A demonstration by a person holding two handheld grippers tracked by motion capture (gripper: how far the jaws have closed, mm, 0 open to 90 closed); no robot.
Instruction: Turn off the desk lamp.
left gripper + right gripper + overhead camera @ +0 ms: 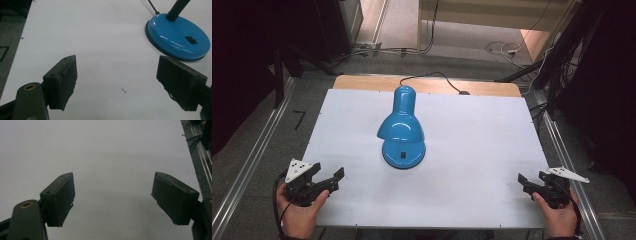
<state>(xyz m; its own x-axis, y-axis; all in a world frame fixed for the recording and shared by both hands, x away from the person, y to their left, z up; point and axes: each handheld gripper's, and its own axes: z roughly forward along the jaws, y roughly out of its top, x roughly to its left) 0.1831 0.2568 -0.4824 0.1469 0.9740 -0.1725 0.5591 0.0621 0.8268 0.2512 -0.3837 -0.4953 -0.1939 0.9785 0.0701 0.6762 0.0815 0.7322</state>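
Note:
A glossy blue desk lamp [402,131] stands in the middle of the white table [472,150], its shade bent forward over its round base [178,37]. A black switch [191,40] sits on the base. Its black cord [432,77] runs off the far edge. My left gripper [328,176] rests near the front left corner, open, nothing between its jaws; the lamp base lies ahead to its right in the left gripper view [117,80]. My right gripper [529,181] sits at the front right corner, open and empty, facing bare table in the right gripper view [112,195].
A wooden strip [362,82] borders the table's far edge. Metal rails [257,150] run along both sides on the grey floor. Cables [502,48] lie on the floor beyond the table, and dark stands flank it.

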